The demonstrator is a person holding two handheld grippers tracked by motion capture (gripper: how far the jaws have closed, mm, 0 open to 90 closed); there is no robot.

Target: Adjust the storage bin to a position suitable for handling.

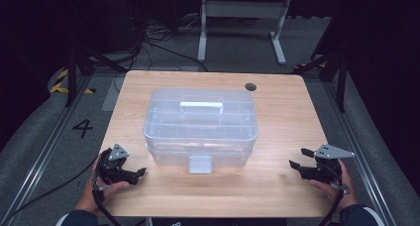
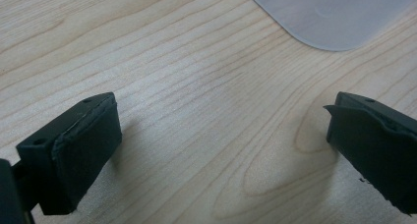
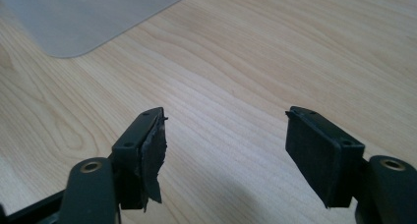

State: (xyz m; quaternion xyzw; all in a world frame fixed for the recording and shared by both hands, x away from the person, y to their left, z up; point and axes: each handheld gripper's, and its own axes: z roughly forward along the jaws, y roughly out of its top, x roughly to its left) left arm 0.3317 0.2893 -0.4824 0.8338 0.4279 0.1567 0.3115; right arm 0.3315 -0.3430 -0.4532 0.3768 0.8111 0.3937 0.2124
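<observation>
While set at the middle of the worktop (image 1: 282, 186), well apart from both tongs: box (image 1: 200, 127), clear plastic, lid on, handle (image 1: 200, 106) flat on top, latch (image 1: 200, 164) at the front wall facing the near edge. Left tongs (image 1: 140, 172) near the near-left corner, released, jaws wide over bare wood, nothing between them. Right tongs (image 1: 298, 157) near the near-right corner, likewise released and holding nothing. Rounded box corner (image 2: 334, 17) ahead in the left gripper view, another corner (image 3: 83, 17) ahead in the right gripper view.

Probably light and seemingly without contents, though hard to tell through the cloudy walls. Stiff enough to keep shape, yet thin walls likely to flex and smooth plastic likely to slip under a side pinch. Too broad for one pair of jaws across the body. Best holds, judging from here: handle for lifting, latch tab for opening, with the other tongs steadying a lid edge. Worn padding on one right pad (image 3: 153, 160), so less sure grip there
</observation>
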